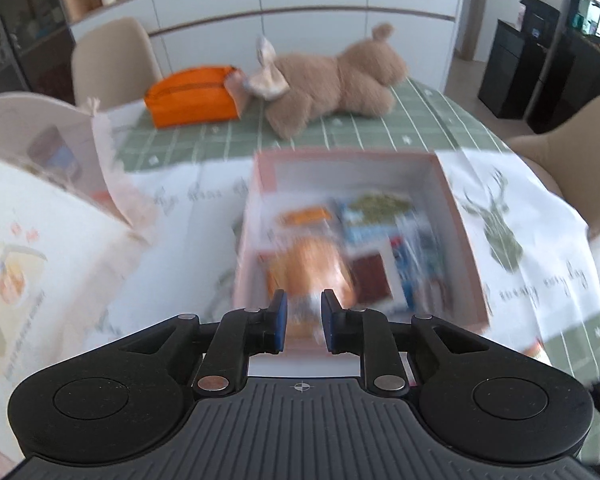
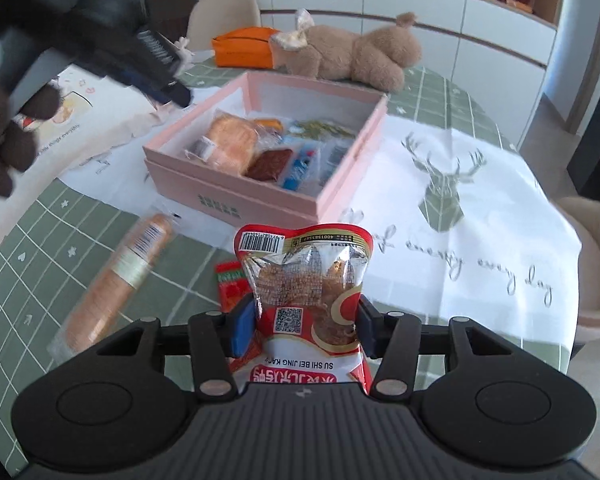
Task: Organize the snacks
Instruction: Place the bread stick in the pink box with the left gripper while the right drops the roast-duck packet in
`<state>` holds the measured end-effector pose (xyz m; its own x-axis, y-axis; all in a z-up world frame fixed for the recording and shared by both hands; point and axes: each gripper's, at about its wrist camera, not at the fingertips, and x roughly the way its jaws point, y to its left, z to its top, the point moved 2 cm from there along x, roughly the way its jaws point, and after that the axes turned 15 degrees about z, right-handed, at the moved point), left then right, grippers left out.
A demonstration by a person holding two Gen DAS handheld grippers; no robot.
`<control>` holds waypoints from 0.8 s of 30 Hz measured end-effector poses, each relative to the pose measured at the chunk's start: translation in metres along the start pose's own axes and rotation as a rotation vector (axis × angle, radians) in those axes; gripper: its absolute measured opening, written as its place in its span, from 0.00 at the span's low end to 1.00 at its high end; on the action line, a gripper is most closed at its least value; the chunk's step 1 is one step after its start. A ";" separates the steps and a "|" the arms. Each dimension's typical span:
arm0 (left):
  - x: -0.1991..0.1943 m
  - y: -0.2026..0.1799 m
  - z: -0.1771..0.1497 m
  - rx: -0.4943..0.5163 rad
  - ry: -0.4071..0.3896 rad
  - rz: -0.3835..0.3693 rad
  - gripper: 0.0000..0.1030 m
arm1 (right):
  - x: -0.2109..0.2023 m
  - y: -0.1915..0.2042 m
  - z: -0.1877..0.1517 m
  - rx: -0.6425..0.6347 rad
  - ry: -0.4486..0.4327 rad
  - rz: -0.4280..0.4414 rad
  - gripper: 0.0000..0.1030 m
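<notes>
Box part filled, loose stock still out.

- Pink box (image 2: 260, 200) sits open mid-tabletop on the white deer cloth (image 2: 440, 184). Already inside: a bread packet (image 2: 230, 142), a dark red packet (image 2: 270, 164), blue packets (image 2: 300, 168), and something green (image 2: 324, 128) toward the far wall. There is room left along the far side.
- My right gripper (image 2: 306, 320) is clamped on a red pouch with a clear window (image 2: 304, 264). I hold it upright above the near edge of the tabletop, just short of the box's near wall. It is not in yet.
- My left gripper (image 1: 304, 316) hangs over the box's near-left corner with its pads drawn almost together. The view is blurred. I make out nothing pinched between them, though I can't rule out a thin wrapper edge.
- Still loose on the tabletop are a long orange roll packet (image 2: 116, 276) at the near-left and a small red packet (image 2: 230, 284) just beneath the held pouch.
- A printed cloth bag (image 2: 84, 120) lies at the left edge. I can't tell if it holds more.

My reckoning is roughly halfway, with the pouch and two loose packets to go.
</notes>
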<state>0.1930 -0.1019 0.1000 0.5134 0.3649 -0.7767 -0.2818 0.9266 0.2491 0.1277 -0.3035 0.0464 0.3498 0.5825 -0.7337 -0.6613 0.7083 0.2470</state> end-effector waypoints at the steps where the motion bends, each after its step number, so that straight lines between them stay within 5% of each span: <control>1: -0.001 -0.002 -0.008 0.006 0.011 -0.009 0.22 | 0.002 -0.003 -0.002 0.006 0.008 -0.007 0.49; 10: -0.016 -0.001 -0.080 0.087 0.050 -0.021 0.22 | 0.034 -0.008 -0.015 0.024 0.080 -0.036 0.49; 16: -0.005 0.005 -0.121 0.113 0.147 -0.029 0.23 | 0.037 -0.003 -0.011 0.010 0.084 -0.051 0.50; 18: 0.001 0.004 -0.127 0.106 0.162 -0.033 0.38 | 0.038 -0.001 -0.011 0.011 0.085 -0.056 0.50; 24: 0.020 0.003 -0.132 0.086 0.192 -0.056 0.34 | 0.039 0.004 -0.012 0.006 0.093 -0.067 0.50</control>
<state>0.0956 -0.1042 0.0088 0.3604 0.2967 -0.8844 -0.1832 0.9521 0.2448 0.1307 -0.2825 0.0114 0.3301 0.4942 -0.8043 -0.6343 0.7471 0.1987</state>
